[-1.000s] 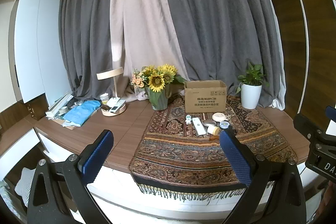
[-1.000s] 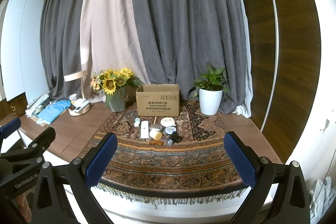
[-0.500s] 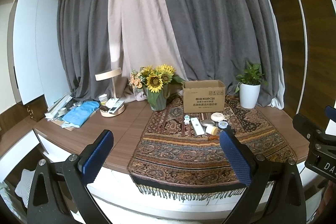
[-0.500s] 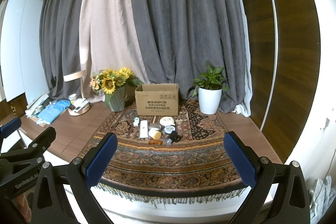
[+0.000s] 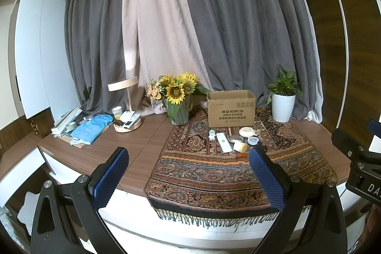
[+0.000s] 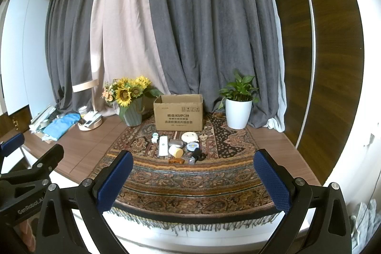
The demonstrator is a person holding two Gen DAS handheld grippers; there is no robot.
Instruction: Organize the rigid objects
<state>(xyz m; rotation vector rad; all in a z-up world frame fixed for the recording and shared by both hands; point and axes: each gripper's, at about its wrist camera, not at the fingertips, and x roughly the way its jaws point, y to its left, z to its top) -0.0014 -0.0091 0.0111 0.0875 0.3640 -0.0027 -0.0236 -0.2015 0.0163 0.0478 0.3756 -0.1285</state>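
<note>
Both my left gripper [image 5: 188,158] and my right gripper [image 6: 194,162] are spread wide and hold nothing, well back from the patterned runner [image 6: 190,185]. The small objects [image 6: 177,146] lie in a cluster straight ahead between my right jaws, just in front of the open cardboard box [image 6: 178,112]; from my left jaws they sit ahead toward the right finger. They look light and stiff, I judge. The white remote [image 6: 162,145] is long and flat, so I would pinch it across its narrow width near the middle. The round cream jar [image 6: 176,151] lies on its side and may roll, so I would grip across its flat ends. The white compact [image 6: 189,136] looks smooth and likely slippery, best taken by its rim
</note>
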